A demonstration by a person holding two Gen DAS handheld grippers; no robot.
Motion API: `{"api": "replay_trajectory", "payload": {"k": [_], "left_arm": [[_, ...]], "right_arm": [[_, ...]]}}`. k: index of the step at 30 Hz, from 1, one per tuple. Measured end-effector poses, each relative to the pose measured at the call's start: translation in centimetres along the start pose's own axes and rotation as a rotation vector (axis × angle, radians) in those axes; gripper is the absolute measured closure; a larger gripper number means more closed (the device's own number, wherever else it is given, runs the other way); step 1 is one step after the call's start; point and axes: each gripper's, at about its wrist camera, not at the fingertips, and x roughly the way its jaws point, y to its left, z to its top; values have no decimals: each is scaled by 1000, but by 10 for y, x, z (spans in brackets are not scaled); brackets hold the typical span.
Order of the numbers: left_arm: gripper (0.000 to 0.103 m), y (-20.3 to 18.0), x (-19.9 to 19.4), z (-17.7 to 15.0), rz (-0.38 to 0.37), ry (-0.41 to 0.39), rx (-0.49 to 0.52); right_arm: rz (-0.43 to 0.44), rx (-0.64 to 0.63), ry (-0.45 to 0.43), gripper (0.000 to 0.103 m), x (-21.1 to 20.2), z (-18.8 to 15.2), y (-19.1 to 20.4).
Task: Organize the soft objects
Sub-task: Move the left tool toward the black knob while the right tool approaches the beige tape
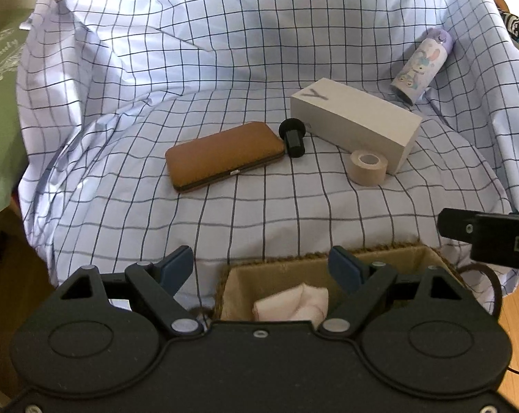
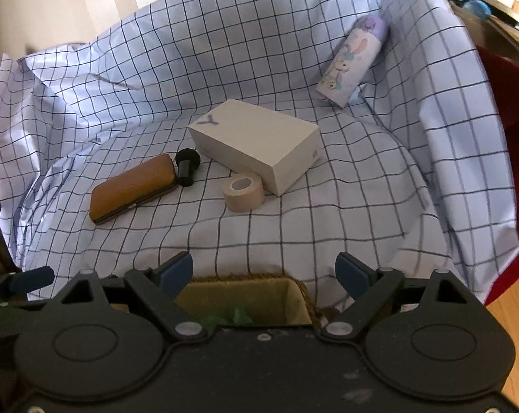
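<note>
We see a white folded cloth (image 1: 293,304) lying inside the woven basket (image 1: 379,251), which sits on the checked sheet (image 1: 259,206). Above it our left gripper (image 1: 261,268) and right gripper (image 2: 264,275) hover with jaws spread, grasping nothing. Farther back lie a brown case (image 1: 225,155), tape roll (image 1: 367,166) and white box (image 1: 355,122).

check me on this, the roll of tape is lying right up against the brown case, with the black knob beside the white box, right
Not quite. The roll of tape lies by the white box, apart from the brown case, as the right wrist view shows. The black knob does sit beside the box, next to the case.
</note>
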Motion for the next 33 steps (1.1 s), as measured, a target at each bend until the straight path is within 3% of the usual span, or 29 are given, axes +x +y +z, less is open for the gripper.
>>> {"api": "replay_trajectory", "payload": {"k": [7,17,30,33], "left_arm": [[20,10,24,14,-3,11,-8],[20,32,51,26,5,37,-47],[20,44,80,41,15,65,-53],[20,42,85,47,14,67,-43]], "right_arm": [[-18,16,-9,15,35,19,14],[-95,33,17,31,94,36,27],[-145,61,74,31,148,49,33],[-164,40,62,41,150,48,37]]}}
